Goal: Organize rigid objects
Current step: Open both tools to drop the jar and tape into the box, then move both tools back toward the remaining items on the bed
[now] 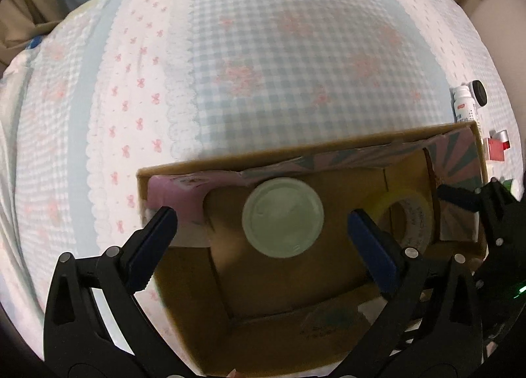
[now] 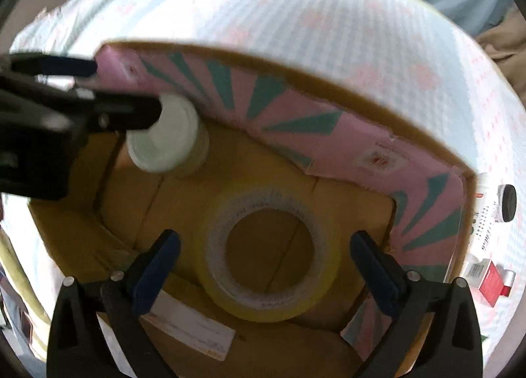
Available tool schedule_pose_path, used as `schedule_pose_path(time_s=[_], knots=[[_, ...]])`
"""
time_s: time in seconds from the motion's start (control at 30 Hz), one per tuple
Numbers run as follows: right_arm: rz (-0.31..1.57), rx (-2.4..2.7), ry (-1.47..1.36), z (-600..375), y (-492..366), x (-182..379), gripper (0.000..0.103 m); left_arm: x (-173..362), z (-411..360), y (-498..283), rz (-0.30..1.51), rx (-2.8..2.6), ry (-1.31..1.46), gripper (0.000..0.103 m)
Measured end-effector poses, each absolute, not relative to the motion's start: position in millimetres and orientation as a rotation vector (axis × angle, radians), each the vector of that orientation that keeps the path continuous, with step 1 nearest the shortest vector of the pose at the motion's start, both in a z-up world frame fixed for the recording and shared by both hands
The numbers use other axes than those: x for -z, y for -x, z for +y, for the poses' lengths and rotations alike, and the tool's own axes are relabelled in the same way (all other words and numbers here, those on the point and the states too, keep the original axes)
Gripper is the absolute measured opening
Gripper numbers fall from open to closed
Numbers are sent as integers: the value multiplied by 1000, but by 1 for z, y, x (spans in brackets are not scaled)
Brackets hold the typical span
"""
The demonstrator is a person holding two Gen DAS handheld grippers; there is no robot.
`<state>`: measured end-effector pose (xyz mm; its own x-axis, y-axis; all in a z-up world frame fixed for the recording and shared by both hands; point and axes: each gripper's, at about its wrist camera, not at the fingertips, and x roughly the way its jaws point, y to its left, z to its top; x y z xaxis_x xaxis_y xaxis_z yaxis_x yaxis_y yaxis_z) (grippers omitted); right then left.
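Inside the cardboard box, both tools hover with jaws spread wide.
Left gripper frames a white-lidded jar; right gripper frames a yellow tape roll (both resting on the box floor, ungripped).

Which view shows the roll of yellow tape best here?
The right wrist view: the tape roll lies whole and centred on the box floor. In the left wrist view the tape roll is partly hidden behind a finger of the left tongs.

Both wrist cameras look steeply down, close above the cardboard box on the checked cloth; both views share its lidded jar and tape roll
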<state>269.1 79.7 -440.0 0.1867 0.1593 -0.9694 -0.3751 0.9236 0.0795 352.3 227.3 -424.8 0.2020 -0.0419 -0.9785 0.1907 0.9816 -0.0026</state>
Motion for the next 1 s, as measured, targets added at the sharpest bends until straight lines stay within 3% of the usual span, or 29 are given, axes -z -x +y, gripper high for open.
schedule_pose_path(time_s=[0.43,1.0], knots=[[1244,-319,128,65,-239,392,103,375,244,-310,1276,128,-99,103],[1056,-234,116,57,-159,226,103,228,250,-192,1060,79,-37,103]])
